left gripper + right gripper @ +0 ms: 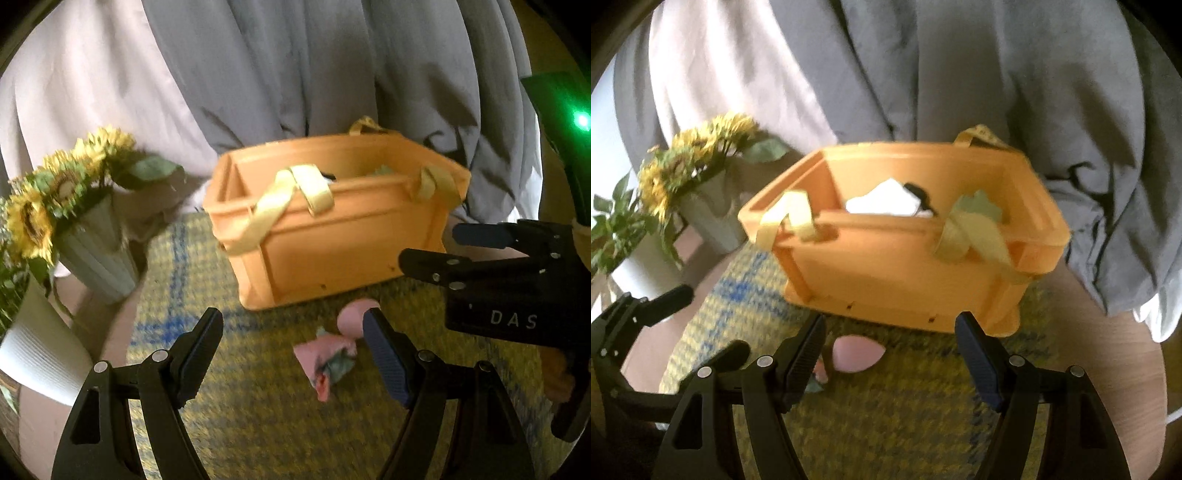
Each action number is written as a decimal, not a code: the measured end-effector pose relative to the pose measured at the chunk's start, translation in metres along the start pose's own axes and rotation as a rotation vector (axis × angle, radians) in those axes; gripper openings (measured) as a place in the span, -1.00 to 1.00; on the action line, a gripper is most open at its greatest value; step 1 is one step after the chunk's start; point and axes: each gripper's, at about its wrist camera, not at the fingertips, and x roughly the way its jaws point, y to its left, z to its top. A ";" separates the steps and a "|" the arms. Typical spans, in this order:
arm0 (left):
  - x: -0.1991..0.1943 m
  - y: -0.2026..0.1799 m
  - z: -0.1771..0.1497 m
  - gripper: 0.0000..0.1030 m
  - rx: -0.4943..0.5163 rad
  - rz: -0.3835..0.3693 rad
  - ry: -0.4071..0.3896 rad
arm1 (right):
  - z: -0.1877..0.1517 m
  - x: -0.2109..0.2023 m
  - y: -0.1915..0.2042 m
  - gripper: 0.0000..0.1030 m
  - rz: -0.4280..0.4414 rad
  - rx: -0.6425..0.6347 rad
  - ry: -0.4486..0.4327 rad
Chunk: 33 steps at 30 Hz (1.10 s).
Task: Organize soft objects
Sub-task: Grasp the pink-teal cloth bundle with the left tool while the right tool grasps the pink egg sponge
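An orange storage box (343,236) with pale yellow strap handles (284,199) stands on a yellow and blue woven mat (258,417); it also shows in the right wrist view (897,280). Inside it lie a white cloth (882,203), a black item and a green cloth (979,206). A pink and teal soft bundle (328,358) lies on the mat in front of the box, with a pink piece (855,352) beside it. My left gripper (293,332) is open just above the bundle. My right gripper (890,332) is open and empty; it shows at the right of the left wrist view (428,247).
A grey ribbed vase of sunflowers (74,206) and a white pot (40,350) with a leafy plant stand left of the box. Grey and pale curtains (295,66) hang behind it. The mat lies on a round wooden table (1137,387).
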 end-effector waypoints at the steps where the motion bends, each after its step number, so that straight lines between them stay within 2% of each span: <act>1: 0.002 -0.002 -0.003 0.51 0.004 0.001 0.006 | -0.002 0.004 0.001 0.42 0.010 -0.003 0.013; 7: 0.017 -0.009 -0.018 0.51 0.001 -0.042 0.054 | -0.012 0.024 0.001 0.42 0.059 -0.001 0.066; 17: 0.044 -0.014 -0.029 0.51 0.012 -0.035 0.106 | -0.024 0.059 -0.002 0.41 0.098 0.029 0.125; 22: 0.056 -0.015 -0.029 0.51 0.013 -0.039 0.116 | -0.026 0.078 -0.003 0.41 0.148 0.066 0.157; 30: 0.070 -0.018 -0.030 0.50 0.007 -0.055 0.125 | -0.029 0.102 -0.003 0.41 0.178 0.101 0.212; 33: 0.075 -0.017 -0.031 0.37 -0.002 -0.064 0.136 | -0.029 0.108 -0.002 0.40 0.185 0.106 0.224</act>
